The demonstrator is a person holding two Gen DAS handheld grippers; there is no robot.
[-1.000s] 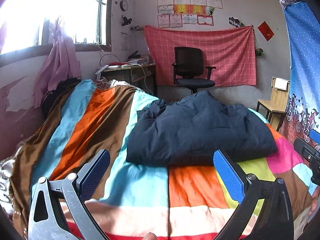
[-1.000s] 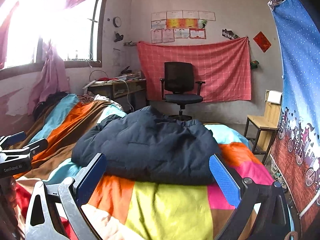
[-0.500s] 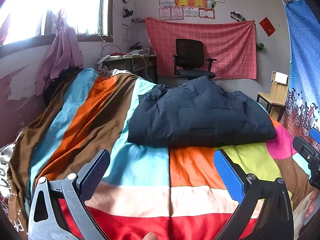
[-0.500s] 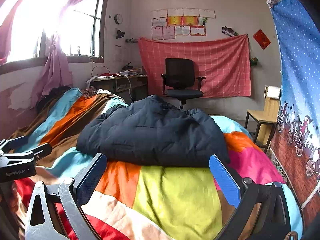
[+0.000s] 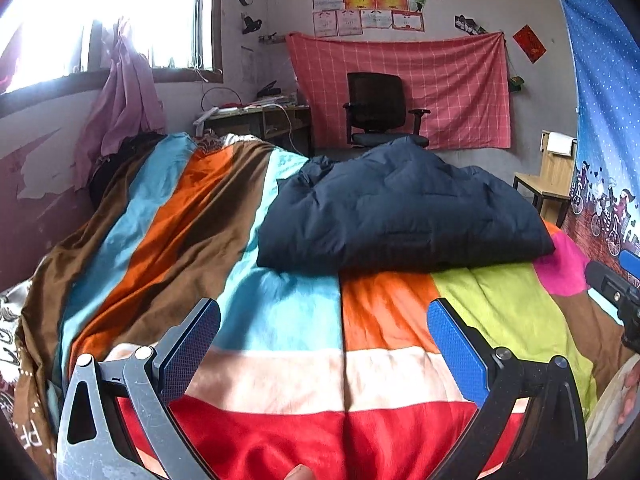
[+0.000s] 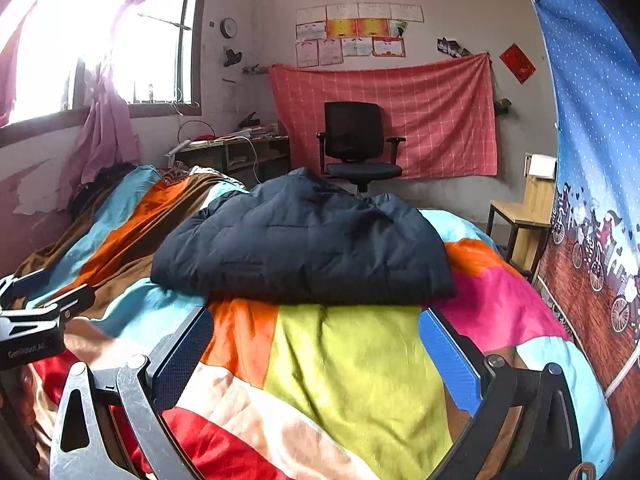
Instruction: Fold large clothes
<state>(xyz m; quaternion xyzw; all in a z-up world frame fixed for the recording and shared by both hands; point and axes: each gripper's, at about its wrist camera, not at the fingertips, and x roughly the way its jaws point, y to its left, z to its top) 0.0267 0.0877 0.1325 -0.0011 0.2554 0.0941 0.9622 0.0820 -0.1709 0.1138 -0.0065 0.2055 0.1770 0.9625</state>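
Folded jacket on bed, both grippers clear of it.

The striped bed carries 1 navy jacket, folded into a compact bundle near the bed's middle, in front of the chair. The left gripper and right gripper hover over the near blanket, jaws wide apart, gripping nothing, well short of the jacket.

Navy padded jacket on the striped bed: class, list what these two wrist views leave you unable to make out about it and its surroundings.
- Navy padded jacket: its far side and underside are hidden by its own bulk in both views; sleeves and zip are not visible.
- Wall certificates: print too small to read.
- Window: overexposed, outside washed out.
- Right gripper: cut off by the left wrist view's edge.
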